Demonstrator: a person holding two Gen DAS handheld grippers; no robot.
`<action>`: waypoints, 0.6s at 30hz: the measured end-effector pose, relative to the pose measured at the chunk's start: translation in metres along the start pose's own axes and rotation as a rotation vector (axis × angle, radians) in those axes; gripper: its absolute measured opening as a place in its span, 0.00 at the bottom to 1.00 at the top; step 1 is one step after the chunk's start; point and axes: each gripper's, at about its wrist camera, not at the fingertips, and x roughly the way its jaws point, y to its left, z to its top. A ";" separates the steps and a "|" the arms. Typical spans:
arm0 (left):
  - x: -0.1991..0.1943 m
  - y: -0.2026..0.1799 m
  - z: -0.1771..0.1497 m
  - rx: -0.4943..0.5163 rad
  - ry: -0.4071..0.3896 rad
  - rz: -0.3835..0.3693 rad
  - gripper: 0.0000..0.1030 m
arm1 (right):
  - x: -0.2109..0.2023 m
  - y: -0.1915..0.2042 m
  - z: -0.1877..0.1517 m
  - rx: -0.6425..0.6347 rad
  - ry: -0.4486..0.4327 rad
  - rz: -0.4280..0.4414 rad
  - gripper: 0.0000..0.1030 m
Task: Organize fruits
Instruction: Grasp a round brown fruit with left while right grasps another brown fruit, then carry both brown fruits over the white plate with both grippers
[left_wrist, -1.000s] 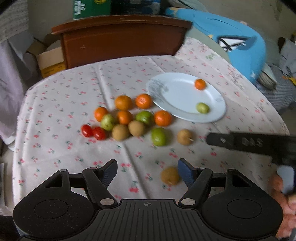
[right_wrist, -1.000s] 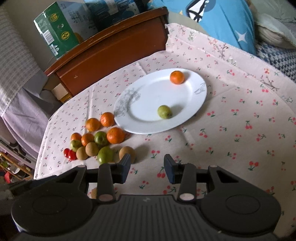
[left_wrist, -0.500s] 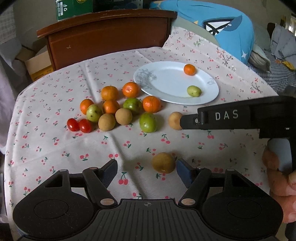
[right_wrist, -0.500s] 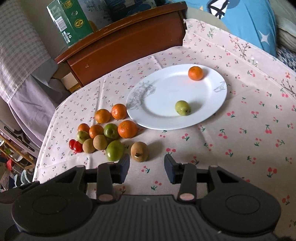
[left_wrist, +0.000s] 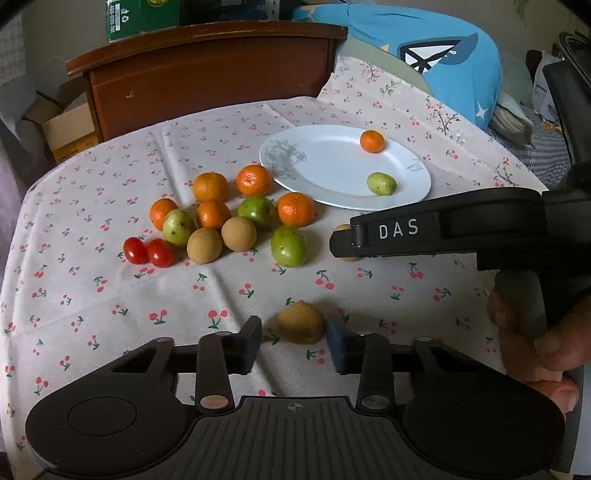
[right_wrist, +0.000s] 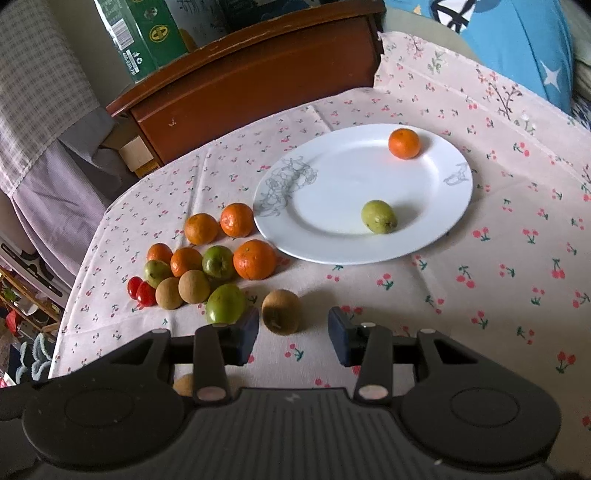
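A white plate (left_wrist: 332, 192) (right_wrist: 436, 229) holds one small orange (left_wrist: 372, 141) (right_wrist: 404, 143) and one small green fruit (left_wrist: 381, 183) (right_wrist: 378, 216). A cluster of oranges, green fruits, brown fruits and two cherry tomatoes (left_wrist: 149, 252) lies left of the plate. My left gripper (left_wrist: 293, 341) is open with a brown kiwi-like fruit (left_wrist: 301, 323) between its fingers, close to the right one. My right gripper (right_wrist: 293, 336) is open, just behind another brown fruit (right_wrist: 281, 311); its side also shows in the left wrist view (left_wrist: 436, 229).
The table wears a cherry-print cloth (left_wrist: 92, 295). A brown wooden headboard (left_wrist: 207, 70) with a green box (right_wrist: 144, 33) on top stands behind it. A blue cushion (left_wrist: 443, 62) lies at the back right. The table edge falls off at the left (right_wrist: 70, 295).
Both grippers have moved forward and down toward the table. The left one has closed in around the lone brown fruit; the right one has come up to the other brown fruit.
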 end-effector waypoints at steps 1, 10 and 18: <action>0.000 0.001 0.000 -0.006 0.002 -0.008 0.28 | 0.001 0.001 0.000 -0.005 0.000 0.002 0.41; 0.000 0.007 -0.001 -0.044 0.000 -0.032 0.24 | 0.009 0.008 -0.001 -0.067 -0.015 0.001 0.25; -0.001 0.015 0.001 -0.081 0.000 -0.017 0.24 | 0.007 0.007 -0.001 -0.063 -0.015 0.007 0.24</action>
